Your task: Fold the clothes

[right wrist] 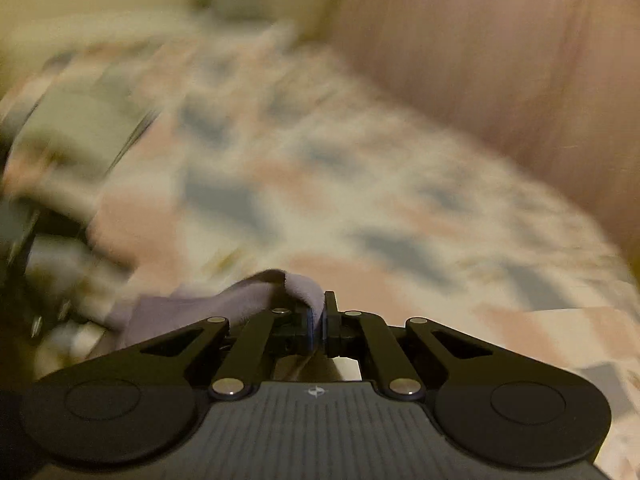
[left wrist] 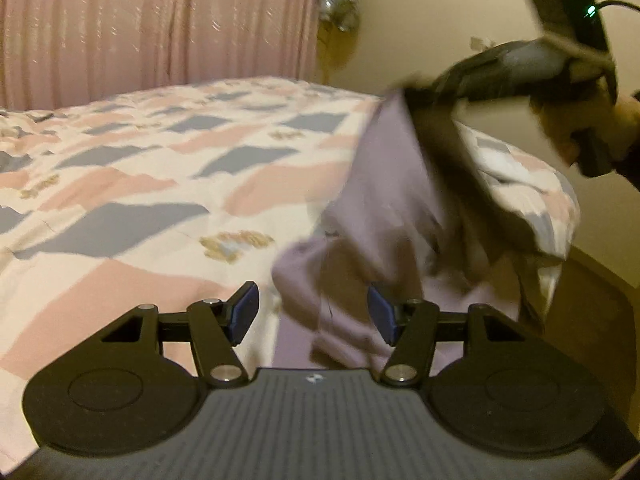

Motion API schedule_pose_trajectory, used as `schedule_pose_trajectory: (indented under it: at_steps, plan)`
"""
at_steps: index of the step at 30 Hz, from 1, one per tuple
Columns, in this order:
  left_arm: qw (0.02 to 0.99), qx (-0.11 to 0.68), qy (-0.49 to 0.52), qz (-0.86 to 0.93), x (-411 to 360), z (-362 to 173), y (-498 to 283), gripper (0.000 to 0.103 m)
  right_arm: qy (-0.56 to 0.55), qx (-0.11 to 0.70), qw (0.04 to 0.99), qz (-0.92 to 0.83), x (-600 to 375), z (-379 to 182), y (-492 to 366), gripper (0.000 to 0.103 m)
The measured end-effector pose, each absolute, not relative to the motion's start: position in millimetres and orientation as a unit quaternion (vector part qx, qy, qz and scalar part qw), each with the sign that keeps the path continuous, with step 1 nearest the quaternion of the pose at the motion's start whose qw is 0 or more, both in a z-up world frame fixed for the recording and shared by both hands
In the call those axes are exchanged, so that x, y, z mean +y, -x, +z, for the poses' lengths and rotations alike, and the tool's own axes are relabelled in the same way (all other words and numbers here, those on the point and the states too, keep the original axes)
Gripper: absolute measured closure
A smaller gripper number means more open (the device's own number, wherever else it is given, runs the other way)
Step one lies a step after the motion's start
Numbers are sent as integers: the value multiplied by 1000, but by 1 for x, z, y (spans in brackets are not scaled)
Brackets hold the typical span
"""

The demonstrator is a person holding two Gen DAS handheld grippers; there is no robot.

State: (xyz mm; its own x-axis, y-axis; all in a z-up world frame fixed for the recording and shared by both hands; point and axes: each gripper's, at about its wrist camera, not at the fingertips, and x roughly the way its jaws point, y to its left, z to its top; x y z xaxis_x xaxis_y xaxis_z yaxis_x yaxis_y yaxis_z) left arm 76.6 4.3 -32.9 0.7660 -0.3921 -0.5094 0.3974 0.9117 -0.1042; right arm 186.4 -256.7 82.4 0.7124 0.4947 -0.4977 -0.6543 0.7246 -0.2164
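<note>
A lilac garment [left wrist: 384, 184] hangs at the right of centre in the left wrist view, drawn up to a peak at the upper right and trailing down to a bunched heap at the lower middle of the frame, by the bed's edge. It is lifted that way, I judge, so its weight pulls it straight before any fold is laid. A darker strip [left wrist: 452, 168] runs down beside the lilac cloth; whether that is lining or a second piece I cannot tell through the blur.

The right tool [right wrist: 318, 320] has its jaws pressed narrow on a fold of the cloth, which pokes up above the pads at the lower centre of its own view. The left tool [left wrist: 312, 312] stands wide and holds nothing, its blue pads either side of the low heap, well placed, it seems, to take a second corner.

Beneath lies the bed [left wrist: 140, 184], covered in a pink, grey and cream patchwork print, bare enough to serve as the folding surface. A pink curtain [left wrist: 160, 28] fills the upper left.
</note>
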Motion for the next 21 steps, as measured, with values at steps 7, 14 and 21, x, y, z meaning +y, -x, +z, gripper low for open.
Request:
schedule_pose_trajectory:
  at_steps: [7,14,21]
  plan:
    - [941,265,-1,-212,-4,-29,-94,43,99,216,958,161,-339,67,-222,99]
    - [933,263,-42,-241,-29,-30,-125,43,49,306,941,135,-378,4,-239,99]
    - [909,221,-186,-300,-72,-21,-162,60,28,337,931,138,-394,-13,-243,90]
